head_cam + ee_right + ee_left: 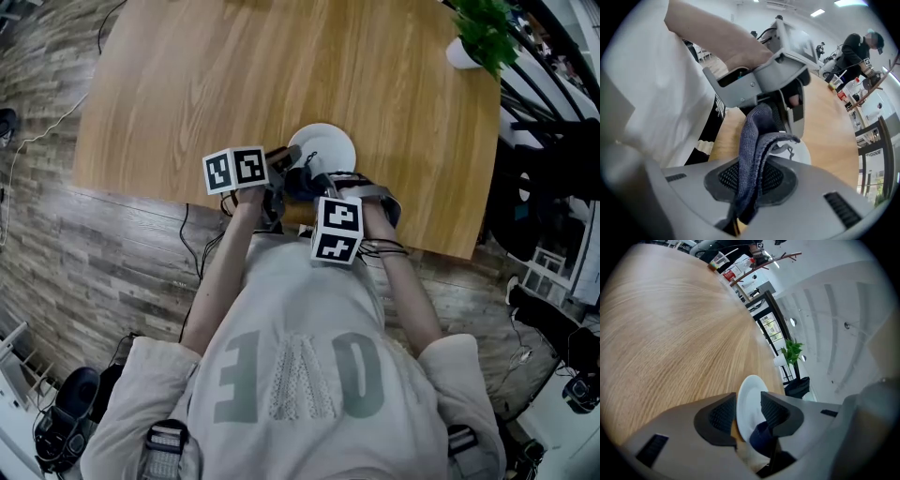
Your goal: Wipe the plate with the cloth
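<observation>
Plate point(328, 142): white and round, lying flat on the wooden bench point(234, 75), close to the near edge and straight ahead of the person.
Left claw point(747, 397): jaws parted with the plate's near rim between them. One pad sits low by the bench side of the rim. The other stands off above the plate's face, so it reads as a loose straddle, not a clamp.
Right claw point(752, 174): closed on the cloth and pointing steeply down at the near side of the plate.
Cloth point(757, 136): dark blue, pinched in a fold between the right pads. Its long axis runs out along the claw's line, and its free end bunches up near the left claw.
Key relation: from the right claw the plate's open face lies just beyond the cloth's tip and away from the person. The left claw comes in at the same near rim from the left. Being round, the plate has no preferred axis.
Contact: in the left gripper view the cloth overlaps the plate's near rim, but I cannot tell whether it actually presses on it.
Nearer hand: both are at the rim, but only the right carries the cloth.
Step, as judged: wiping at the near rim, with most of the face left to cover.
Next move calls for: sweeping the cloth outward across the face with the plate steadied.
Risk: with the rim loose, the plate may slide.
Plant point(483, 33): at the far right corner, well apart.
</observation>
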### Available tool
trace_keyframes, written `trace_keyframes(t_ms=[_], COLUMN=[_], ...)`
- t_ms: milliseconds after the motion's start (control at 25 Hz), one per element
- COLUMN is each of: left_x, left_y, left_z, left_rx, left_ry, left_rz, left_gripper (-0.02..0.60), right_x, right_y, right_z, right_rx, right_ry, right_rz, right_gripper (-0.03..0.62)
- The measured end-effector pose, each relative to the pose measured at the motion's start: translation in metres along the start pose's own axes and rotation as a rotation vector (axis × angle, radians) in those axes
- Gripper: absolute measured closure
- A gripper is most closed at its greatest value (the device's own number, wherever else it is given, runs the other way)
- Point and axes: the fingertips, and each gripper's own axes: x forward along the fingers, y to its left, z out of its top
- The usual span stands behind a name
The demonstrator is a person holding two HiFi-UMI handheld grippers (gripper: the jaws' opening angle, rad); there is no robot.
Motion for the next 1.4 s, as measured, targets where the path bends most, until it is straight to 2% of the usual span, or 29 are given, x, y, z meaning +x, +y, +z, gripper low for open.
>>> trace_keyframes(t_ms=[120,240,440,600,640,680,720,800,1000,1280,1400], left_x=[0.0,-0.007,-0.034,-0.059,-0.065,-0.071,-0.076,-0.084,-0.092,-0.091,-0.092], left_y=[-0.009,-0.011,-0.01,-0.006,-0.006,-0.005,-0.004,-0.004,-0.002,-0.005,-0.007], left_z=[0.001,0.008,0.039,0.066,0.07,0.075,0.078,0.084,0.085,0.089,0.091], left_rx=[0.0,0.011,0.033,0.043,0.062,0.083,0.103,0.129,0.124,0.147,0.168], left_ry=[-0.015,-0.049,-0.158,-0.261,-0.28,-0.3,-0.321,-0.358,-0.381,-0.386,-0.387], left_rz=[-0.042,-0.049,-0.039,-0.02,-0.014,-0.002,0.013,0.031,0.019,0.01,0.002], left_gripper=[0.373,0.342,0.339,0.342,0.387,0.494,0.562,0.574,0.574,0.574,0.574], right_x=[-0.009,-0.014,-0.017,0.003,0.008,0.013,0.018,0.024,0.029,0.019,0.016], right_y=[-0.015,-0.036,-0.083,-0.11,-0.115,-0.118,-0.119,-0.118,-0.092,-0.024,-0.004], right_z=[-0.014,-0.028,-0.027,-0.01,-0.005,-0.001,0.001,0.005,0.008,0.025,0.028], right_rx=[0.029,0.077,0.166,0.14,0.126,0.115,0.108,0.096,0.049,-0.069,-0.084], right_ry=[0.013,0.019,-0.009,0.007,0.016,0.025,0.034,0.051,0.064,0.017,0.009], right_rz=[-0.037,-0.078,-0.199,-0.253,-0.262,-0.27,-0.276,-0.281,-0.234,-0.068,-0.002], right_gripper=[0.537,0.537,0.537,0.537,0.537,0.537,0.537,0.537,0.537,0.537,0.537])
